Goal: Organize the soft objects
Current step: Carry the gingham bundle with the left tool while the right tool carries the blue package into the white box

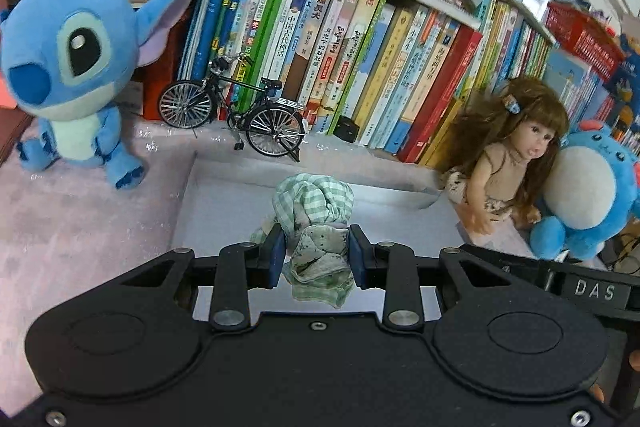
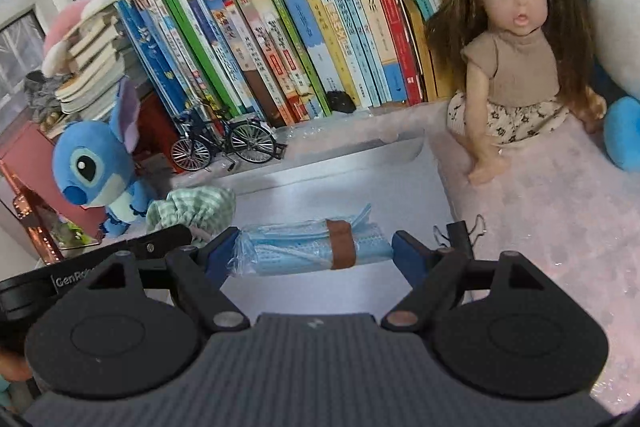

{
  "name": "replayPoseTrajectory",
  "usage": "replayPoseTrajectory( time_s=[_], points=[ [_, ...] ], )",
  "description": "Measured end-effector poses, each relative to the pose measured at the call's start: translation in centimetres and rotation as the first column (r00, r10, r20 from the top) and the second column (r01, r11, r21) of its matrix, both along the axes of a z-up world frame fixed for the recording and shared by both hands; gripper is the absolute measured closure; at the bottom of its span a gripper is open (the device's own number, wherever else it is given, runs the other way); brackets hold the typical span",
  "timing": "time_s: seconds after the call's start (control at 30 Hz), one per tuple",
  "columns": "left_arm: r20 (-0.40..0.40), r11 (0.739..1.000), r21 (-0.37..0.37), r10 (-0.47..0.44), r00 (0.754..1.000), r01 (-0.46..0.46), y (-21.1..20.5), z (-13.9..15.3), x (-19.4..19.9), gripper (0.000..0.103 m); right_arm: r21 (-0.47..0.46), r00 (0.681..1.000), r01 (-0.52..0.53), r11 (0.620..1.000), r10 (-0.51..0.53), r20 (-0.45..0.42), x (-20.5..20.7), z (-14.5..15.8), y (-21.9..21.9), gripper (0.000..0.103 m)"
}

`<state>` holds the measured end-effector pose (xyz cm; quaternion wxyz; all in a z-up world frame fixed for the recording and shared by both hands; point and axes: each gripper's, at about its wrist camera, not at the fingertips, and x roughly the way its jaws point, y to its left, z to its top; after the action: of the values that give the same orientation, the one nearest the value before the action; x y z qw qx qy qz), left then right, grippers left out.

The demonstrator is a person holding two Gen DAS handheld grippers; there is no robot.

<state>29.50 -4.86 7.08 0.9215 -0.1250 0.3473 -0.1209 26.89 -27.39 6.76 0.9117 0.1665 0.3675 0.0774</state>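
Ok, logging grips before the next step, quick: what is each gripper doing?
Left gripper: shut on the green cloth.
Right gripper: shut on the mask pack, gripped end to end.

Left wrist view: close over its jaws, angled down at the grey tray (image 1: 224,203), facing the books (image 1: 360,47). Right wrist view: likewise, from further right. Shared: tray, books, bicycle (image 2: 228,143), blue plush (image 2: 100,171), doll (image 1: 516,155).
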Motion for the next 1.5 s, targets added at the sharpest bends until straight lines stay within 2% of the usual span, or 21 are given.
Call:
replayPoseTrajectory(
  time_s=[0.27, 0.43, 0.77, 0.93, 1.5],
  points=[
    [0.018, 1.0, 0.018, 0.005, 1.0, -0.005, -0.7, -0.3, 3.5, 0.071, -0.022, 1.0, -0.006, 1.0, 0.006, -0.017, 1.3, -1.4, 1.5, 0.02],
    [0.03, 0.999, 0.031, -0.026, 0.999, 0.025, -1.2, -0.8, 4.4, 0.071, -0.045, 0.999, -0.012, 0.999, 0.011, -0.03, 1.7, -2.2, 2.0, 0.02],
    [-0.016, 0.999, 0.033, -0.019, 1.0, 0.019, -0.8, -3.3, 4.8, 0.071, -0.047, 0.999, -0.032, 0.998, 0.03, -0.044, 2.2, -3.0, 2.4, 0.02],
    [-0.009, 0.999, 0.041, -0.015, 1.0, 0.015, -0.8, -3.3, 4.6, 0.069, -0.049, 0.998, -0.034, 0.998, 0.031, -0.057, 2.3, -3.4, 2.7, 0.02],
    [-0.056, 0.999, 0.047, -0.023, 0.998, 0.026, -0.8, -4.4, 4.5, 0.068, -0.049, 0.997, -0.034, 0.998, 0.031, -0.069, 2.2, -3.8, 3.1, 0.02]
  ],
)
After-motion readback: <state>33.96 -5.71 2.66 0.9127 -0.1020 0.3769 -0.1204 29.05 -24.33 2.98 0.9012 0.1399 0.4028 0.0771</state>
